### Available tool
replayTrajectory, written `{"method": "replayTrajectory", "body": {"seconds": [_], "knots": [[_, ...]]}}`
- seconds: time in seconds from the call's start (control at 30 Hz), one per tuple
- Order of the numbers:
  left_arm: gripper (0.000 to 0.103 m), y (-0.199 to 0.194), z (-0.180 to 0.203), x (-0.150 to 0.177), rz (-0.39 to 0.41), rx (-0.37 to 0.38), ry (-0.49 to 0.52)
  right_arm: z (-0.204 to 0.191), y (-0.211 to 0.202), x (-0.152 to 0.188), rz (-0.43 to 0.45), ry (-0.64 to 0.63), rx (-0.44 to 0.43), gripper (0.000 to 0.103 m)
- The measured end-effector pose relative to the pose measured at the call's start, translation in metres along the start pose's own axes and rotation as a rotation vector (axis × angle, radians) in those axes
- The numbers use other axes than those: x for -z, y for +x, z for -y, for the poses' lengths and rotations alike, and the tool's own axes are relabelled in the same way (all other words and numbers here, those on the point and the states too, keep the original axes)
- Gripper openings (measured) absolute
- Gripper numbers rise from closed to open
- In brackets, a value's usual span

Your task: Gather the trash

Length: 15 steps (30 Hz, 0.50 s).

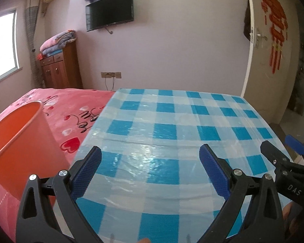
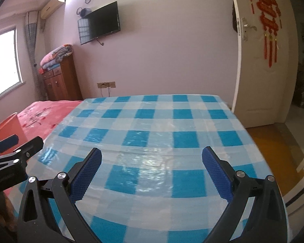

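The orange bin (image 1: pixel 20 141) stands to the left of the left gripper (image 1: pixel 150 172), just beyond its left finger, against the edge of the pink bedspread (image 1: pixel 71 109). In the right wrist view only a corner of the bin (image 2: pixel 8 127) shows, far to the left and behind the other tool. No loose trash can be made out on the tabletop in either view, though glare on the plastic makes small scraps hard to rule out.

The left gripper hovers over the near part of the blue checked tablecloth (image 1: pixel 172 121) with its jaws spread wide and nothing between the blue pads (image 1: pixel 87 174). The right gripper (image 2: pixel 152 174) is held the same way, jaws wide apart and empty, over the same cloth (image 2: pixel 152 117). Each tool shows at the edge of the other's view: the right gripper (image 1: pixel 281 151) to the right of the left one, the left gripper (image 2: pixel 24 143) to the left of the right one.

Ahead of both tools, past the far table edge, a television (image 1: pixel 110 10) hangs on the wall, with a wooden cabinet (image 1: pixel 60 68) to its lower left. A white door (image 2: pixel 259 60) with a red hanging ornament (image 2: pixel 263 16) stands ahead to the right.
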<state>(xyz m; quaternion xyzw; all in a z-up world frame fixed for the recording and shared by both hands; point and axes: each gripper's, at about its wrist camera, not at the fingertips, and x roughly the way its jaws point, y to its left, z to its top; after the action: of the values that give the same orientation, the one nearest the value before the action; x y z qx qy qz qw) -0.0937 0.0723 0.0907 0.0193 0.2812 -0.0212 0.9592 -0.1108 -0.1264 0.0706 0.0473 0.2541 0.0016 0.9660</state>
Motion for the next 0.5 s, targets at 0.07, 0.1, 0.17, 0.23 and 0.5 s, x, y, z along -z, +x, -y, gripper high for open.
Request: {"method": "replayTrajectory", "body": {"seconds": [0.07,0.1,0.17,0.23,0.5], "knots": [[0.097,0.001,0.007,0.001,-0.002,0.007,0.013,0.006,0.001,0.001,-0.002,0.006,0.012,0.098],[0.097,0.002,0.011,0.000,-0.003,0.010,0.019,0.009,0.002,0.002,-0.004,0.010,0.015,0.098],[0.097,0.002,0.018,0.001,-0.004,0.015,0.028,0.015,0.002,0.003,-0.003,0.024,0.024,0.098],[0.097,0.003,0.024,0.000,-0.007,0.019,0.031,0.021,0.000,0.003,0.006,0.033,0.036,0.098],[0.097,0.009,0.052,-0.001,-0.019,0.041,0.060,0.039,-0.006,0.007,0.030,0.040,0.093,0.098]]}}
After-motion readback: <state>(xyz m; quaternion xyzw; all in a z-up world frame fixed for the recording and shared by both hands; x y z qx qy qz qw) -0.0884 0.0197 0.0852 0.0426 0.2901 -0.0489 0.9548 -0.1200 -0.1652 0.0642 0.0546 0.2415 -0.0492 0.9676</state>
